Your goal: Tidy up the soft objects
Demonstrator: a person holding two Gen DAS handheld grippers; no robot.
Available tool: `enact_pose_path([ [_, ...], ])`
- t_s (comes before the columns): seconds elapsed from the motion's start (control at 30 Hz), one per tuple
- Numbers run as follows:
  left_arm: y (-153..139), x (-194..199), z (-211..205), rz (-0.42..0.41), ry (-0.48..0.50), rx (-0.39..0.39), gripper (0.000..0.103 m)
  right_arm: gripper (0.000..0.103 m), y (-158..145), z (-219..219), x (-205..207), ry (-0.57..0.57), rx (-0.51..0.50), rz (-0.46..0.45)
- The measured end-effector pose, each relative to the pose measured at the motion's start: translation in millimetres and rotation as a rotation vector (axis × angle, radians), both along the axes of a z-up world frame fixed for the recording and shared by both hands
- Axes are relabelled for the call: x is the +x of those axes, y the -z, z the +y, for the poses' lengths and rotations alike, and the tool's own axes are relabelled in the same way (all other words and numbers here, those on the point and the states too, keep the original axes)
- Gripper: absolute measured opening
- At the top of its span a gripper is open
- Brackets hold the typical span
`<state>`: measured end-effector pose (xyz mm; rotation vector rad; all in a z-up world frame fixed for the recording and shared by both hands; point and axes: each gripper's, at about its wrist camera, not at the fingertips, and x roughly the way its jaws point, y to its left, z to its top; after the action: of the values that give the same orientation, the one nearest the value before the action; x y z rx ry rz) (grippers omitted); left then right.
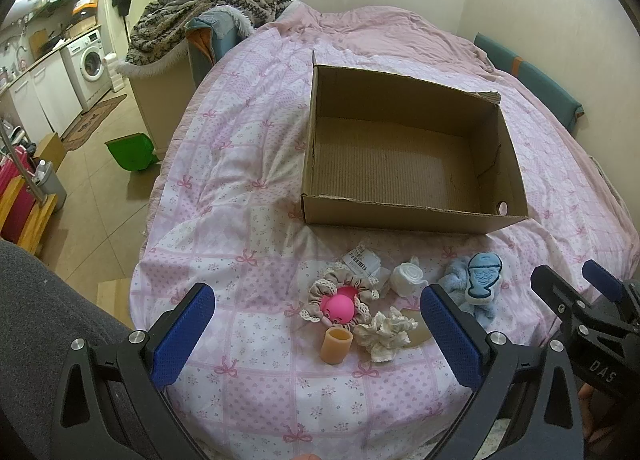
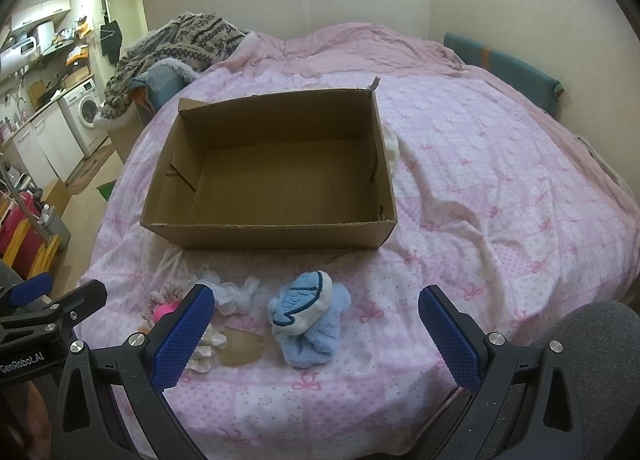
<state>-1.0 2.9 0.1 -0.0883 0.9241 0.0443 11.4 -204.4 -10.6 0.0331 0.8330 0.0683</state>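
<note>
An open cardboard box [image 1: 404,216] lies on the pink quilt, bare inside; it also shows in the right wrist view [image 2: 272,234]. In front of it lie small soft things: a pink octopus toy [image 1: 340,309] on a beige lace scrunchie [image 1: 325,288], a tan cup [image 1: 337,345], a cream scrunchie [image 1: 386,330], a white rolled cloth [image 1: 407,279] and a blue fluffy fish toy [image 1: 482,280], also in the right wrist view [image 2: 308,318]. My left gripper [image 1: 316,334] is open above the octopus and cup. My right gripper [image 2: 316,334] is open, just near of the blue toy.
A tagged plastic packet [image 1: 362,258] lies by the scrunchie. A flat tan piece [image 2: 242,346] lies left of the blue toy. A patterned blanket pile [image 1: 208,8] sits at the bed's far left. The floor, a green bin [image 1: 130,152] and a washing machine [image 1: 90,60] are left.
</note>
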Motion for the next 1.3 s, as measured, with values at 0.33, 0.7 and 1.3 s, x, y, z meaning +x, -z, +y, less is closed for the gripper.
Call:
enact_pose_path([
  [0.33,0.2,0.0,0.2,0.000,0.000,0.000,0.103,0.103,-1.0,0.7,-0.2,0.001,-0.003,-0.001],
  [0.7,-0.2,0.6,-0.7,0.000,-0.001,0.000,0.103,0.103,-1.0,0.9,0.1,0.000,-0.003,0.001],
  [1.3,2.3,-0.4,0.0,0.002,-0.004,0.001,0.103,0.103,2.8,1.4,-0.1,-0.001,-0.009,0.010],
])
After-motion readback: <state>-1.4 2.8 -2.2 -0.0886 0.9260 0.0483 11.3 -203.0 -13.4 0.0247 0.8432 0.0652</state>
